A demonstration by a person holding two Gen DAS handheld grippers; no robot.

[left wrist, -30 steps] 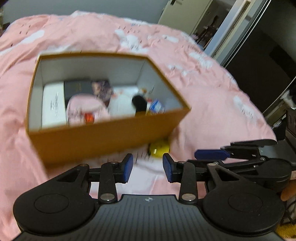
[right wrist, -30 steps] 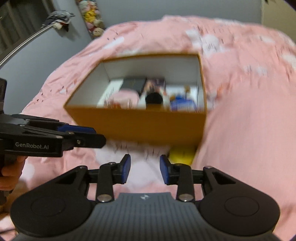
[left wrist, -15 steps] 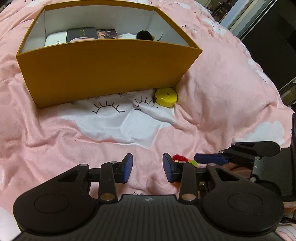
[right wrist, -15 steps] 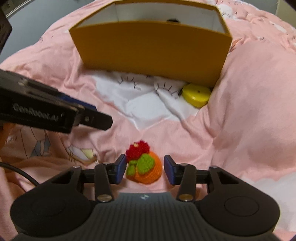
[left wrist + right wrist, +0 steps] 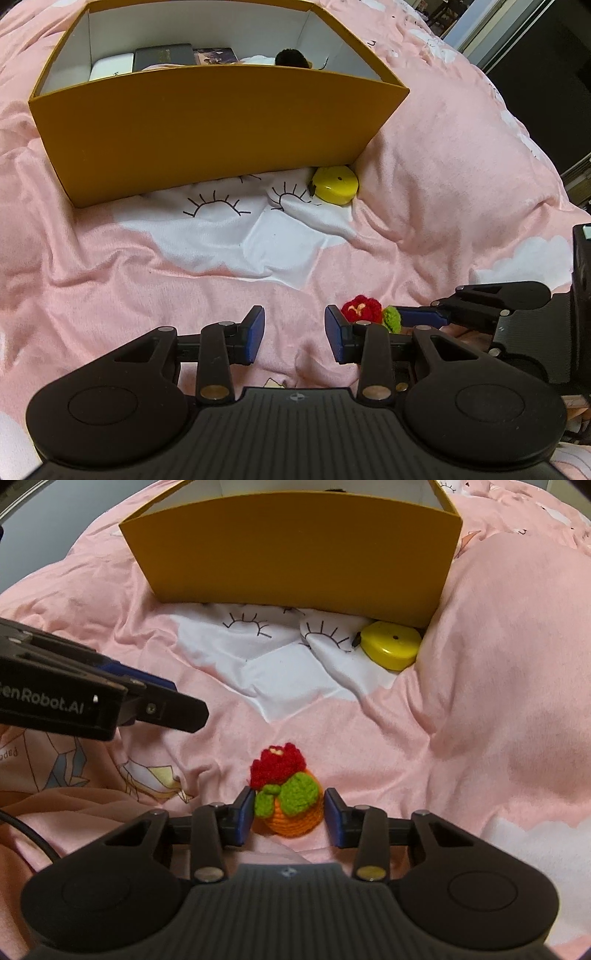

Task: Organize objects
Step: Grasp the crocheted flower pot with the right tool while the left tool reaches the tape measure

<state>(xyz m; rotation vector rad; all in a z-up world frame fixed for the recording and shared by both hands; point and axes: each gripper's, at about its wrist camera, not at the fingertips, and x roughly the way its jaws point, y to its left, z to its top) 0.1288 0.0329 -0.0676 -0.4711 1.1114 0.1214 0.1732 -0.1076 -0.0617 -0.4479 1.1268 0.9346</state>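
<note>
Pink bedspread (image 5: pixel 443 177), part-filled yellow box (image 5: pixel 207 125)

A bed covered by a rumpled pink blanket (image 5: pixel 443 177) printed with white clouds (image 5: pixel 236 240) bearing drawn eyelashes. At upper right, a pale door frame (image 5: pixel 476 40) beside a dark opening (image 5: pixel 546 81). A grey wall (image 5: pixel 55 524) stands behind the bed.

A bed is covered by a rumpled pink blanket (image 5: pixel 443 192) printed with white clouds and drawn eyelashes (image 5: pixel 245 624). A dark doorway, possibly a glass door (image 5: pixel 535 55), is seen at upper right. A black cable (image 5: pixel 26 834) is visible lower left.
</note>
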